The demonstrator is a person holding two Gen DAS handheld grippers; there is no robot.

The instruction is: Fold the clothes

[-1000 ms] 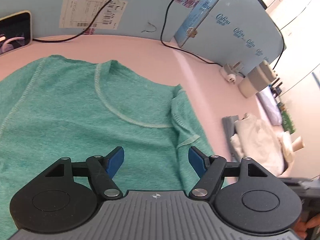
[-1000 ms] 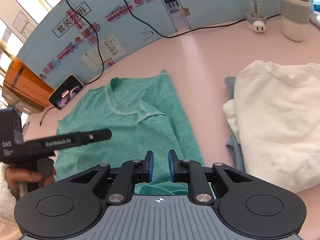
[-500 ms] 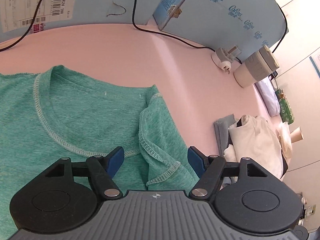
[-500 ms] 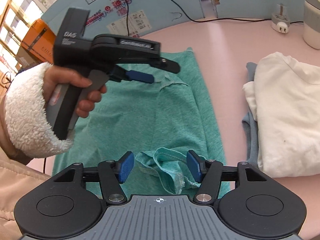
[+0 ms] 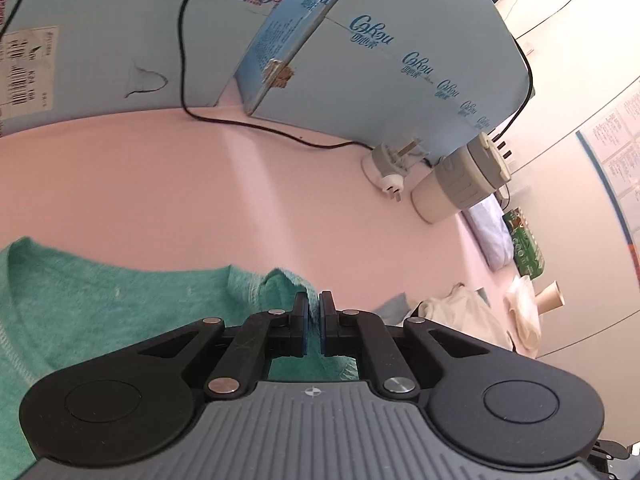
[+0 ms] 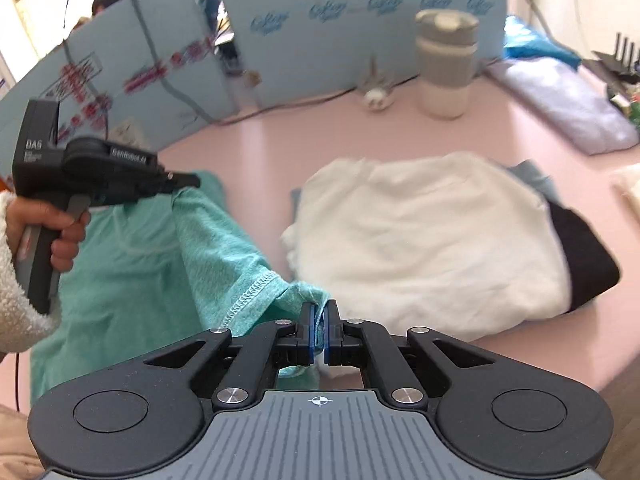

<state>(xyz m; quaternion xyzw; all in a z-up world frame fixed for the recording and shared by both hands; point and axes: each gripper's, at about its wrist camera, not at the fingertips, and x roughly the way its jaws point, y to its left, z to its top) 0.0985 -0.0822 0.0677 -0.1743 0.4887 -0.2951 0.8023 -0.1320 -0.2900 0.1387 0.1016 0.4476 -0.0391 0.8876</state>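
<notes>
A teal green T-shirt (image 5: 100,304) lies on the pink table (image 5: 200,184), its collar to the left in the left wrist view. My left gripper (image 5: 314,312) is shut on the shirt's right shoulder edge, with a ridge of teal cloth pinched between the blue pads. In the right wrist view the same T-shirt (image 6: 160,264) is lifted along its right side. My right gripper (image 6: 319,328) is shut on the bunched hem and sleeve cloth near the shirt's lower right corner. The left gripper (image 6: 188,182), held in a hand with a fleecy white cuff, grips the far corner.
A folded white garment (image 6: 420,240) lies on blue and black clothes just right of the T-shirt. A grey and white cup (image 6: 446,64), a white plug adapter (image 6: 376,98) and black cables stand by the blue board wall (image 5: 380,72). More folded cloth (image 6: 560,108) lies far right.
Both grippers went from open to shut on the teal cloth. The left one moved right to the shoulder edge. The right one swung toward the white pile, lifting the shirt's right side.
</notes>
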